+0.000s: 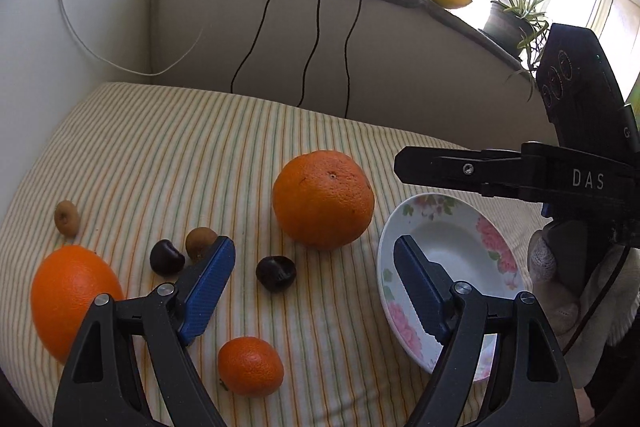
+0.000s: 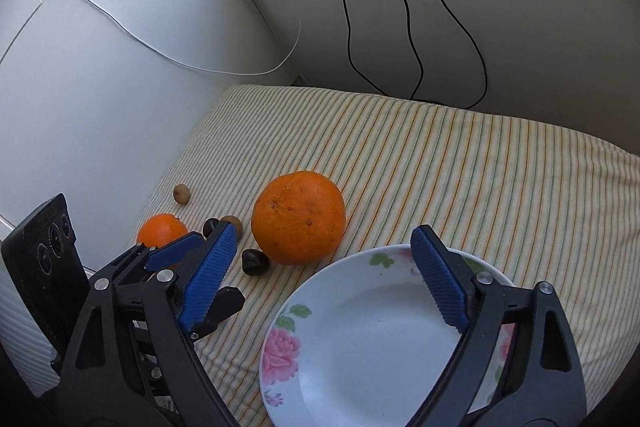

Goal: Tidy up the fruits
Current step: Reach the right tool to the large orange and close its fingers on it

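A big orange sits mid-cloth beside a white flowered plate, which is empty. A second orange lies at the left, a small mandarin near the front. Two dark chestnuts and two small brown fruits lie between them. My left gripper is open and empty above the chestnuts. My right gripper is open and empty over the plate's far rim; it also shows in the left wrist view.
The striped cloth covers a cushion that ends at a white wall on the left. Behind it rises a grey sofa back with three black cables and a white cord hanging down. A potted plant stands on the ledge.
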Demonstrator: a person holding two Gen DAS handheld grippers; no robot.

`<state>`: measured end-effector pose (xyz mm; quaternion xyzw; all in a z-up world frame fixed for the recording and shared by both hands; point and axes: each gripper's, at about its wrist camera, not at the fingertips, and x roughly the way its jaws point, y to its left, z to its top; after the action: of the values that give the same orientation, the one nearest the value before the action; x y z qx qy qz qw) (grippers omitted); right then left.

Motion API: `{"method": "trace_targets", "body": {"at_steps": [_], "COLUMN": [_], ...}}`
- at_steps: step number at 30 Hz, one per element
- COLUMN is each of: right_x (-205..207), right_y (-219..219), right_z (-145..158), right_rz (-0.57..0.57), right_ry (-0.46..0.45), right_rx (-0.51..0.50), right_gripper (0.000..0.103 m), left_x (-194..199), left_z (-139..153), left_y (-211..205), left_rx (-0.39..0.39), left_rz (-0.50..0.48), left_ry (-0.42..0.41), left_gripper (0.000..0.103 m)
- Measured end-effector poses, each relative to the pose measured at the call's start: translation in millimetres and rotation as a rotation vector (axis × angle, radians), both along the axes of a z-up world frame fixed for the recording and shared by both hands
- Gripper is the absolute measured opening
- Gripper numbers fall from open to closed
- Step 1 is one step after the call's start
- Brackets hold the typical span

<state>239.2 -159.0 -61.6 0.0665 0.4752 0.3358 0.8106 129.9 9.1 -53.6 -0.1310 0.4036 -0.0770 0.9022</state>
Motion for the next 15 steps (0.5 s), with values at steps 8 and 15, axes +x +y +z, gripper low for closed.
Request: {"method": "trace_targets", "body": {"at_steps": [8, 15], "right_x": [22, 27], "right_y": [13, 29], "right_z": [-17, -25], "right_rz": [0.012, 0.055], "right_ry": [0.081, 0.110], "right_rx": [0.024, 0.012], "right_gripper": [0.077, 0.074], "left_x": [19, 26], "left_z": [-8, -10], "left_y": [4, 3], "left_rx": [-0.043, -0.052], "left_rz": [-0.002, -0.010], "left_ry": [0.043, 0.066], "left_gripper": [0.075, 0.075]}}
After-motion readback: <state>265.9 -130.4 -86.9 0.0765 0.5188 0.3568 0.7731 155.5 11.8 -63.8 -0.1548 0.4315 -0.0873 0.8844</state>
